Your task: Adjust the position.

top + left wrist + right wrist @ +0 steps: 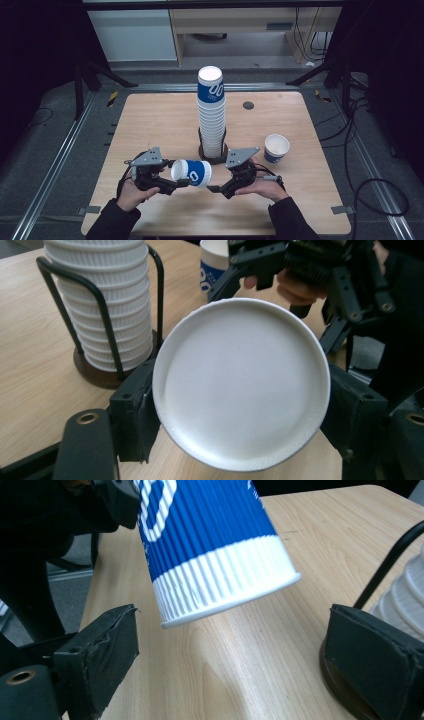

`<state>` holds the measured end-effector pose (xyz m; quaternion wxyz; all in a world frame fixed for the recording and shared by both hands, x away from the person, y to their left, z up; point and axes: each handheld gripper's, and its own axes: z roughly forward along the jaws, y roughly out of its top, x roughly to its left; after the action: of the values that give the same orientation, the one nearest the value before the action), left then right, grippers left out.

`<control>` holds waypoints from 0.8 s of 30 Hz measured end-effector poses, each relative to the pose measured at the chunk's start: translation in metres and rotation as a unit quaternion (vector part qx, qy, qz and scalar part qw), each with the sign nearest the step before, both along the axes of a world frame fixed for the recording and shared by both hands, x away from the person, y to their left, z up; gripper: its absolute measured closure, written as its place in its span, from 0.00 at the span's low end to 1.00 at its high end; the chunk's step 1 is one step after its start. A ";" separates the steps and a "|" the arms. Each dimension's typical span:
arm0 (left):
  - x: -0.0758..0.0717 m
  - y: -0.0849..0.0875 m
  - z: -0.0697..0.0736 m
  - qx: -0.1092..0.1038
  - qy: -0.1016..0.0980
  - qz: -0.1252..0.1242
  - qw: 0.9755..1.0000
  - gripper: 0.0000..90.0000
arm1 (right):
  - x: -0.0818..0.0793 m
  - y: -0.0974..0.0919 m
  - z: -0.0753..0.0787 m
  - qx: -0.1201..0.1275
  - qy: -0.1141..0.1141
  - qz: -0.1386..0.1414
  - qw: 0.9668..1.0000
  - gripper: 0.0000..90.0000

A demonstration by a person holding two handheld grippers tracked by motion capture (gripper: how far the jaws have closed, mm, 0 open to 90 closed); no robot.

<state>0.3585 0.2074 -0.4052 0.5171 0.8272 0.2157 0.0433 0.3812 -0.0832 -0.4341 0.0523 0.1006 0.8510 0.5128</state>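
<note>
A blue-and-white ribbed paper cup (194, 173) lies on its side in the air above the table's front, with my left gripper (181, 179) shut on it. In the left gripper view the cup's round white end (240, 385) faces the camera, and both black pads press its sides. My right gripper (216, 189) is just right of the cup and stands open. In the right gripper view the cup's white-banded end (225, 580) hangs ahead of my right gripper (232, 645), whose pads stand wide on either side without touching it.
A tall stack of the same cups (211, 115) stands in a black wire holder (102, 320) at the table's middle, just behind both grippers. One single cup (276, 147) stands upright to the right. The wooden table (150, 125) has bare room at left and front.
</note>
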 end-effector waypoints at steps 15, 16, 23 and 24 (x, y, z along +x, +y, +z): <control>-0.003 -0.012 0.000 -0.020 0.007 -0.044 0.999 0.30 | -0.002 0.013 -0.007 0.025 0.015 0.043 0.999 0.09; -0.003 -0.012 0.000 -0.021 0.008 -0.048 0.999 0.29 | -0.002 0.014 -0.008 0.024 0.016 0.045 0.999 0.09; -0.003 -0.015 -0.004 -0.018 0.014 -0.056 0.998 0.30 | -0.002 0.016 -0.011 0.022 0.019 0.060 0.998 0.15; -0.002 -0.014 -0.004 -0.020 0.016 -0.056 0.998 0.30 | -0.002 0.016 -0.011 0.023 0.019 0.060 0.998 0.16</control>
<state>0.3561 0.1929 -0.4090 0.5318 0.8279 0.1785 -0.0036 0.3796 -0.0677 -0.4449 0.0031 0.0599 0.8441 0.5329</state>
